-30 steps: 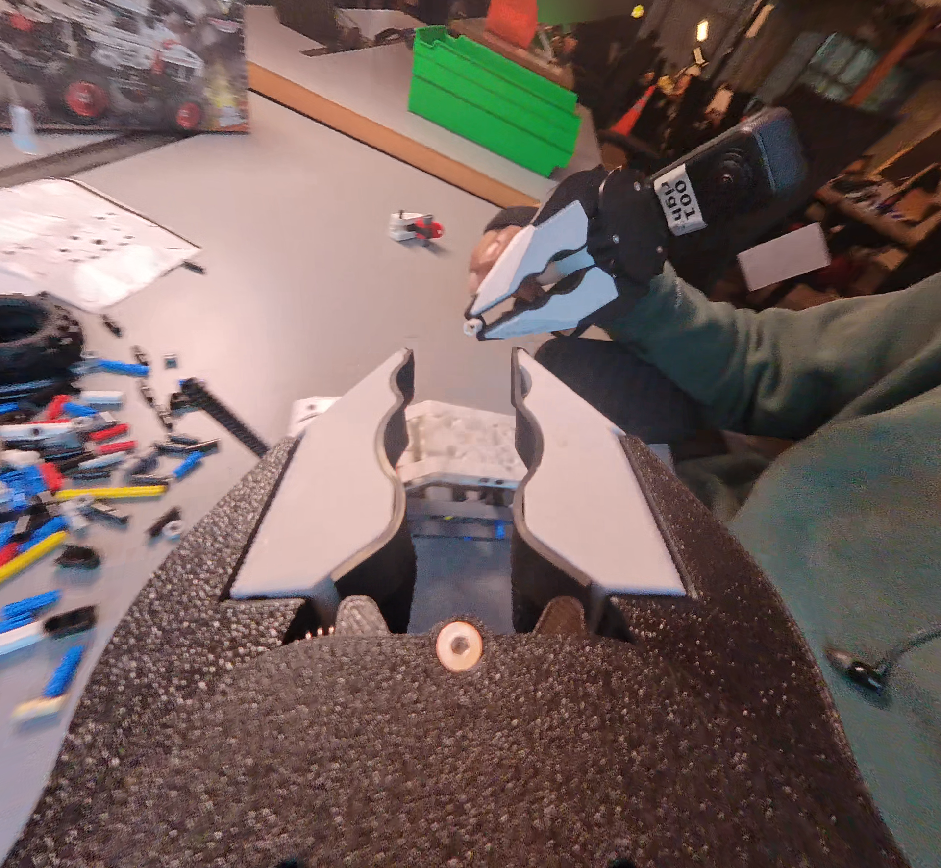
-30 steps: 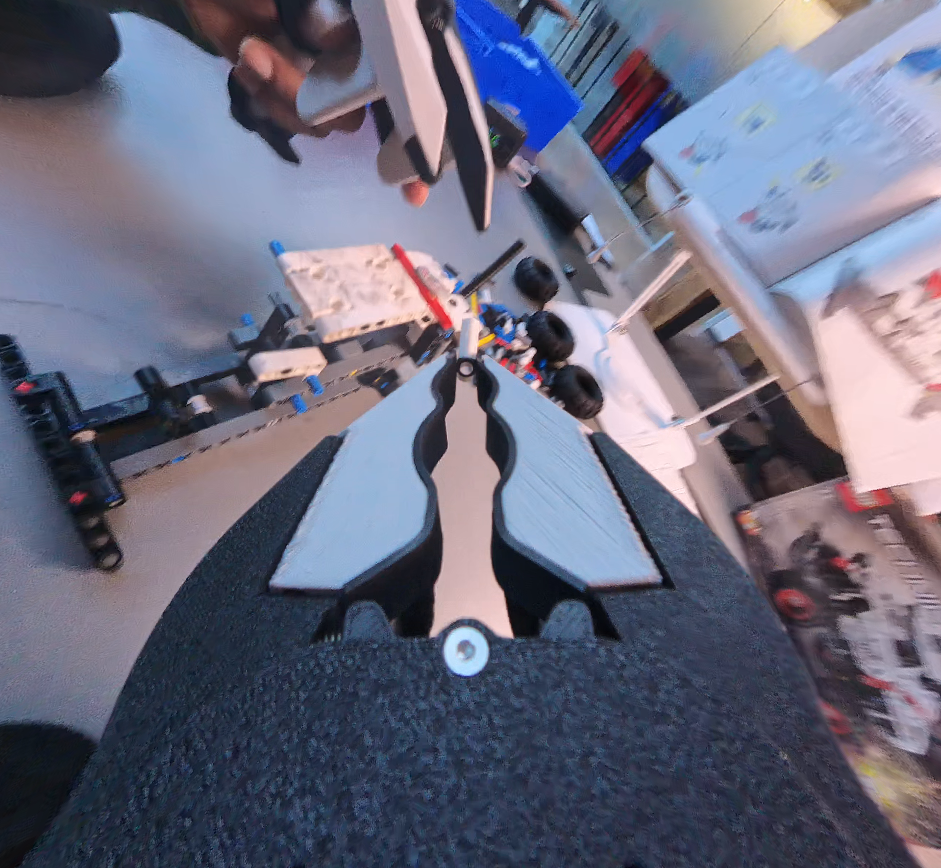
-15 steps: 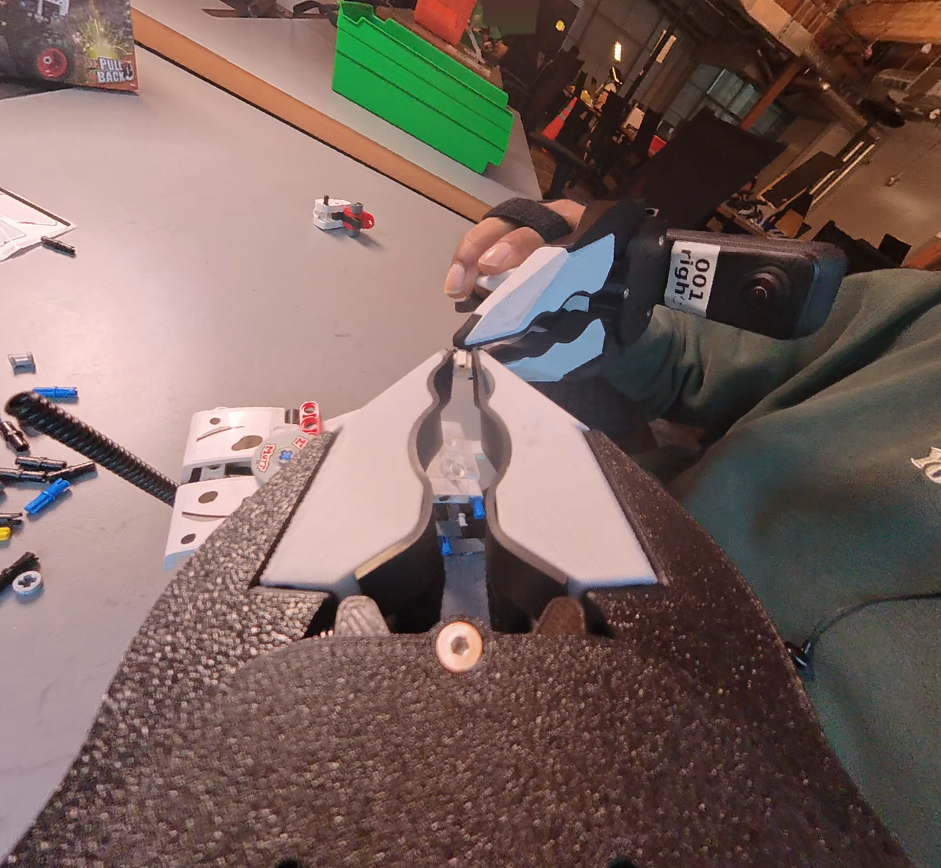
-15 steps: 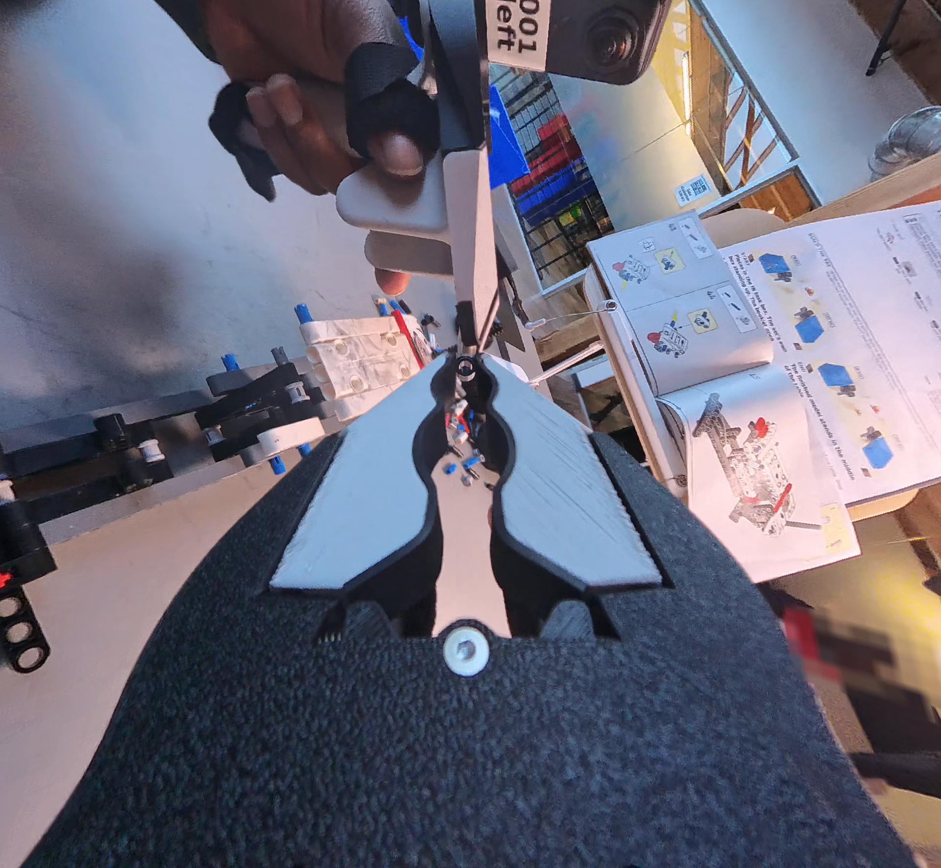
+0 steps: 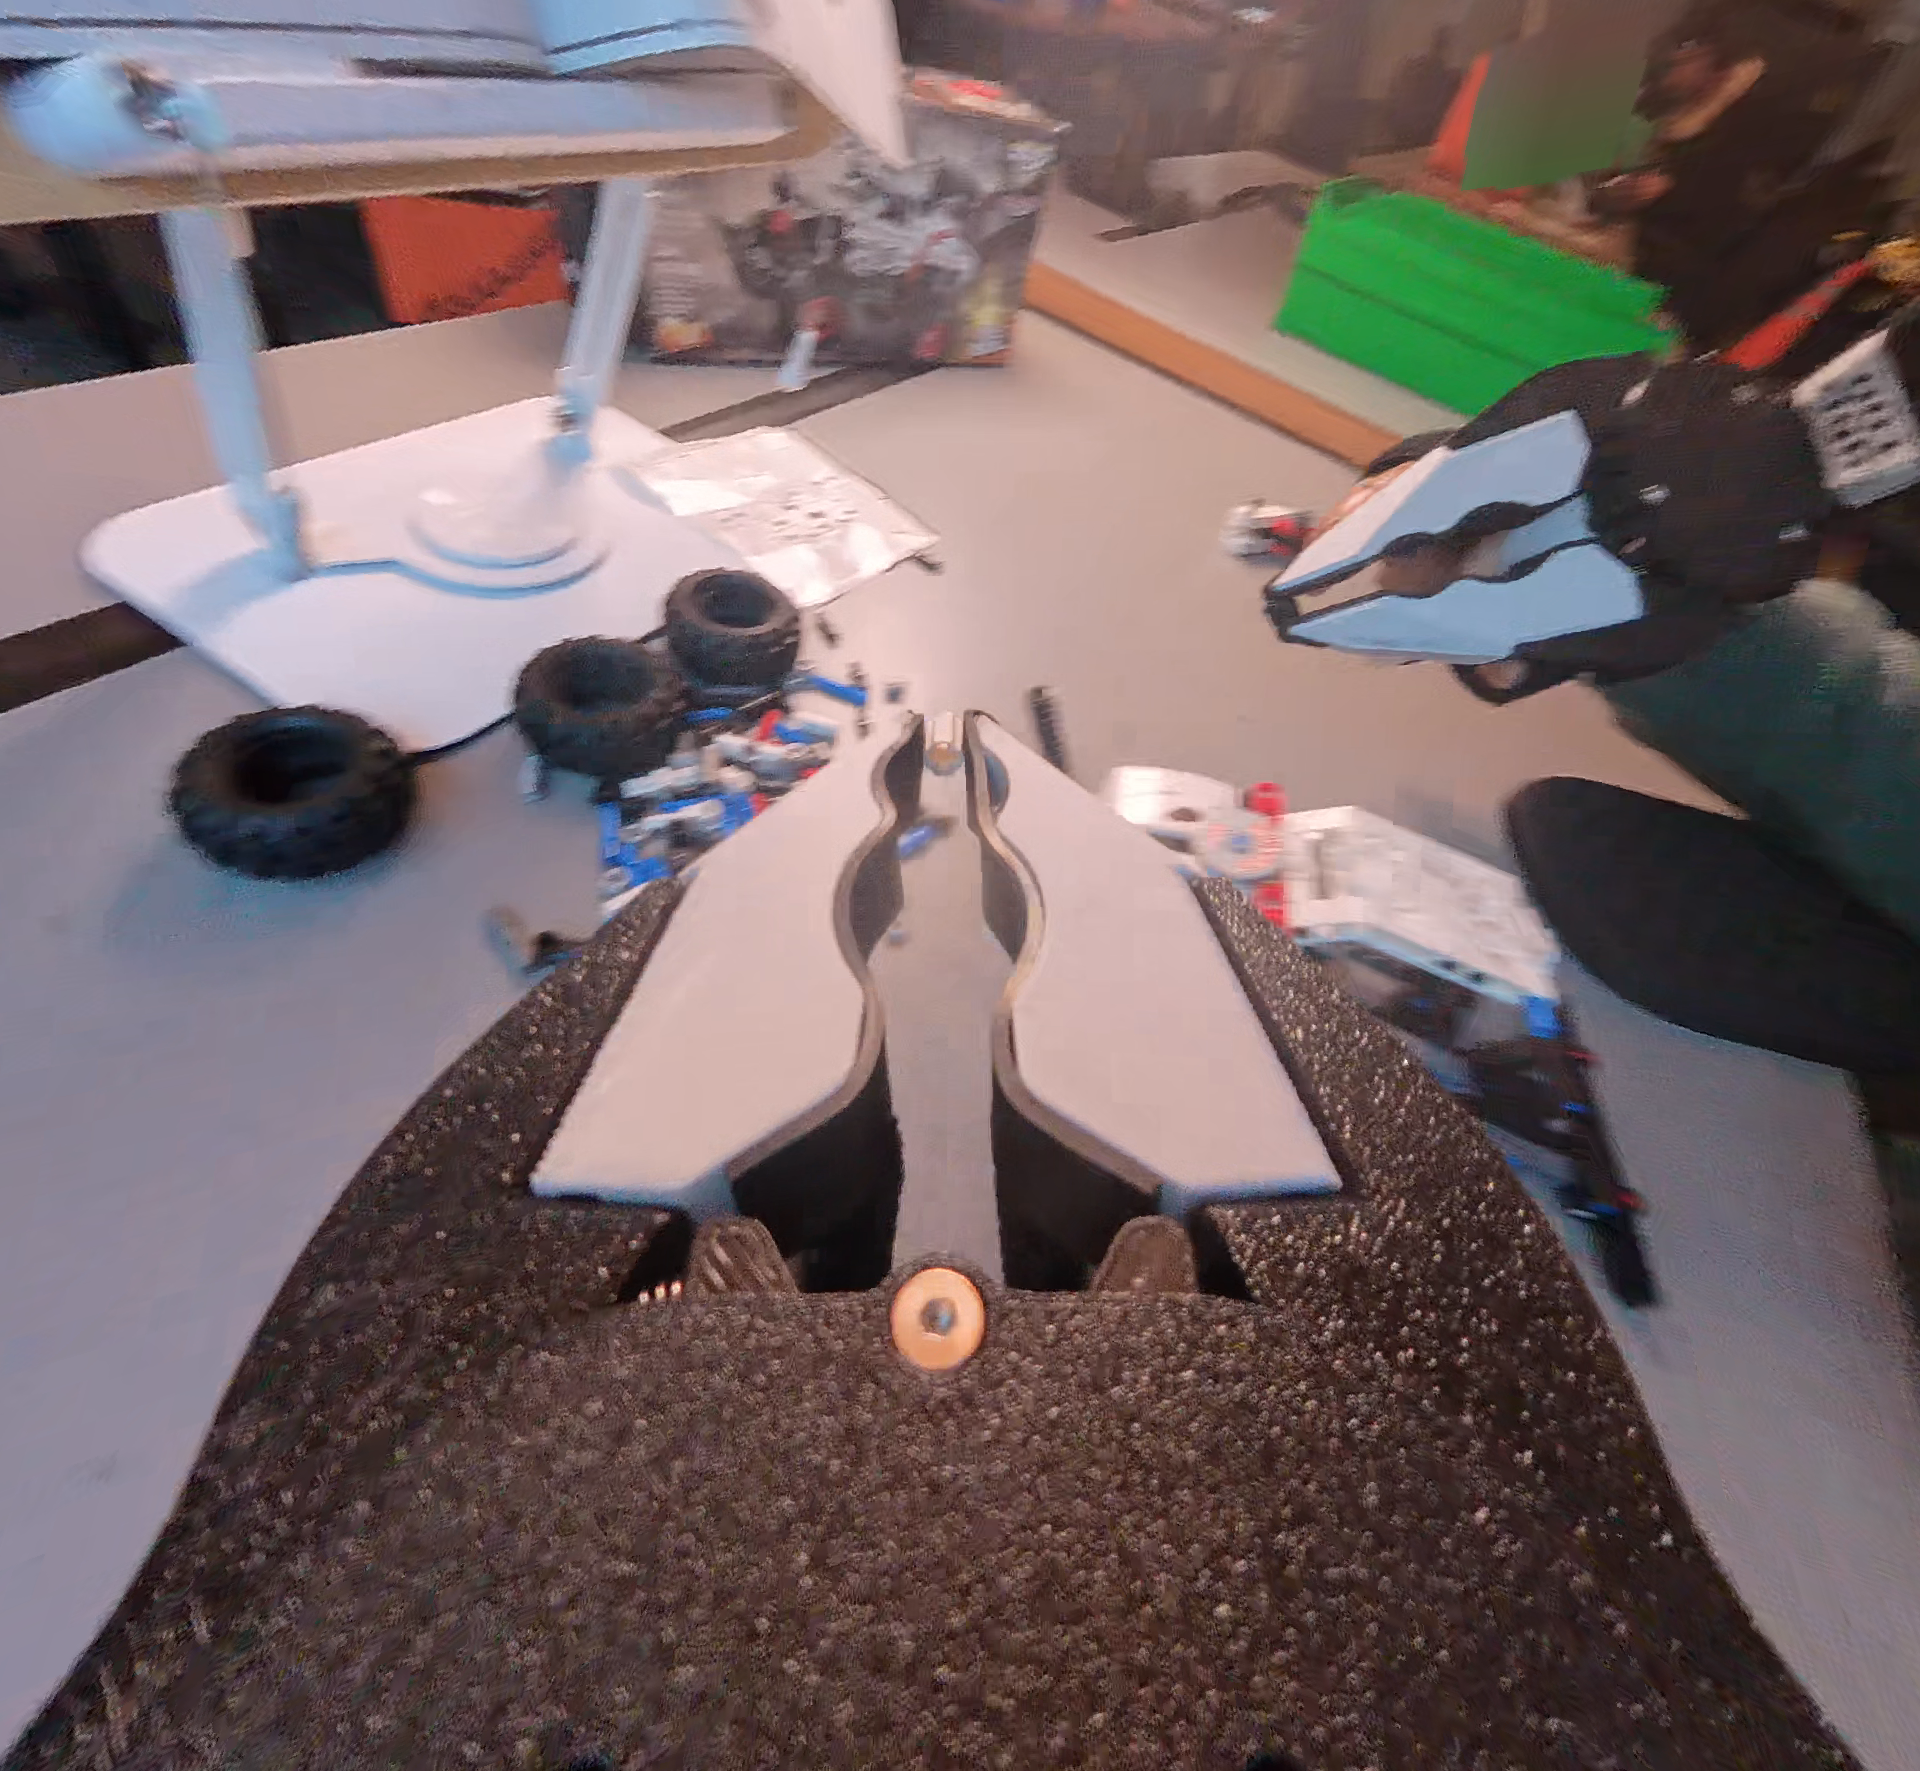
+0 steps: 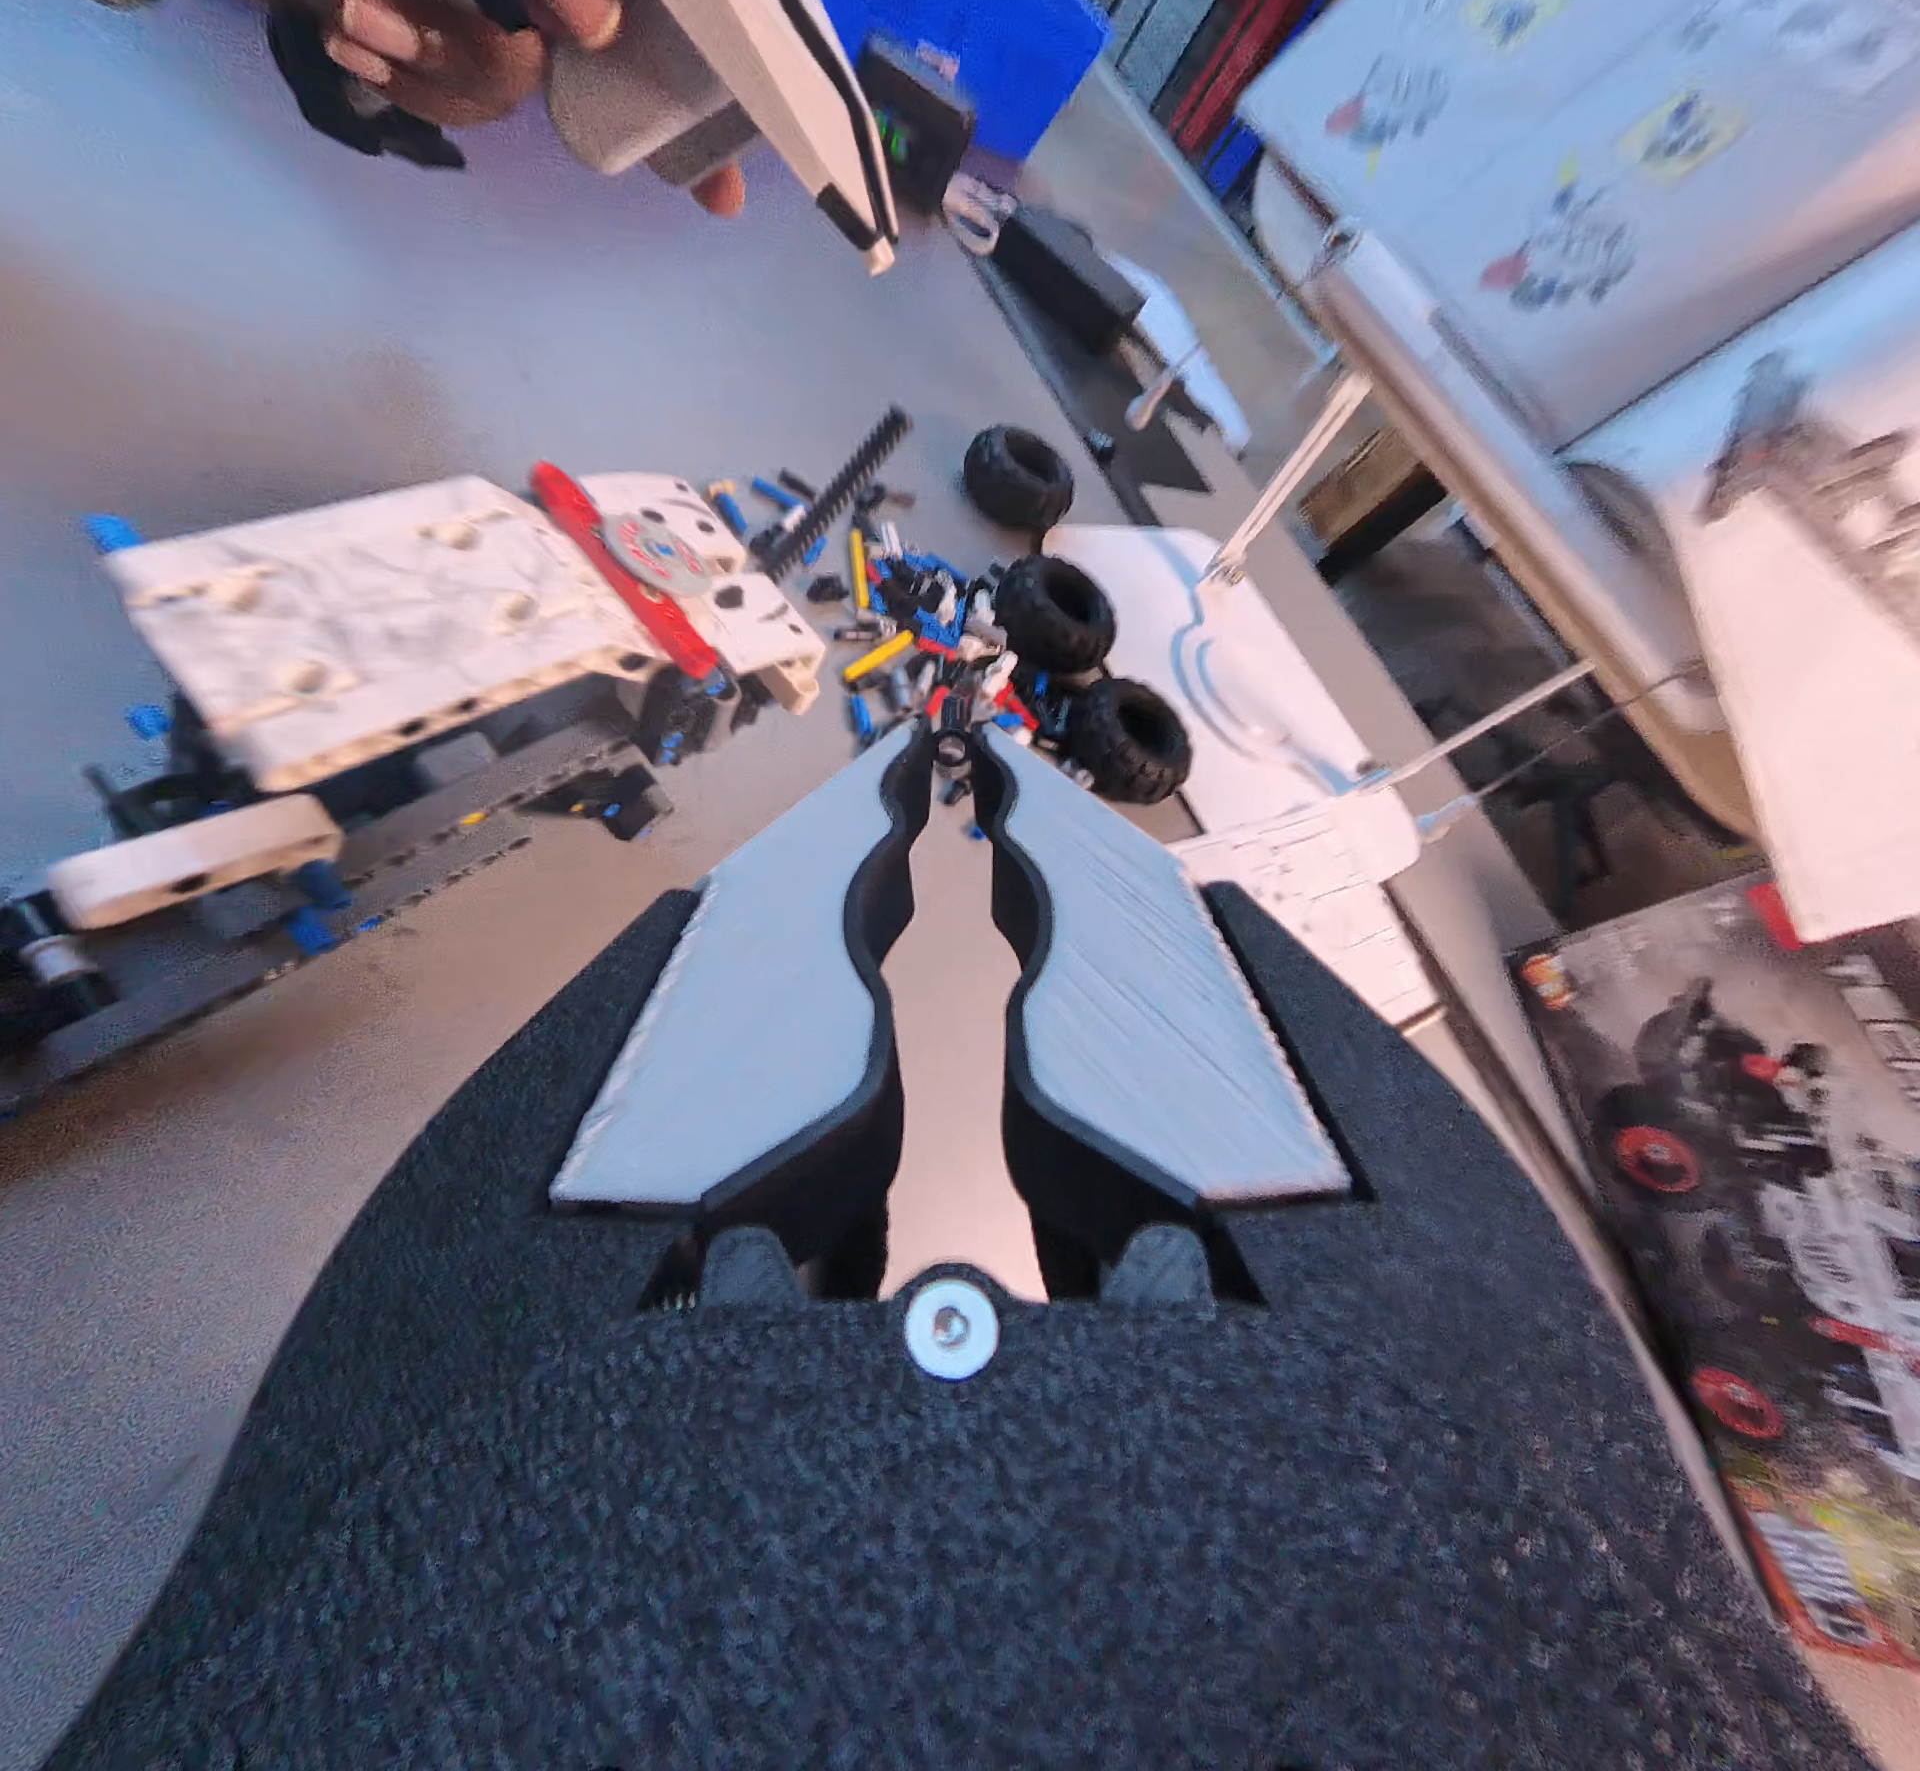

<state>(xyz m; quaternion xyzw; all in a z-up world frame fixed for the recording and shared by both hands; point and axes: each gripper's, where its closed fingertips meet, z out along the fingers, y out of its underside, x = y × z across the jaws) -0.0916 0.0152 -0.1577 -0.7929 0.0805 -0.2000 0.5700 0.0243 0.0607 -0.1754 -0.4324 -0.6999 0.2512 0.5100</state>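
Left gripper [image 5: 943,734] pinches small pale pin [image 5: 943,753], seemingly, above loose parts pile [image 5: 717,776]. Right gripper [image 6: 950,747] clamps tiny black connector [image 6: 950,751]. White model truck [image 6: 416,620] on table [image 6: 364,298].

Grey table [image 5: 1091,516] bearing three black tyres [image 5: 286,791], loose small parts [image 6: 904,620] and a white stand base [image 5: 395,578]. A part-built white model [image 6: 416,620] lies beside the parts.

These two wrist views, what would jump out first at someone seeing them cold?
Probably the half-built white toy vehicle with its red strip, lying on the grey table, and the three black tyres beside a scatter of small blue, red and yellow parts. Next, each gripper pinching a tiny piece at its tips: the left gripper a pale peg, the right gripper a small black connector.
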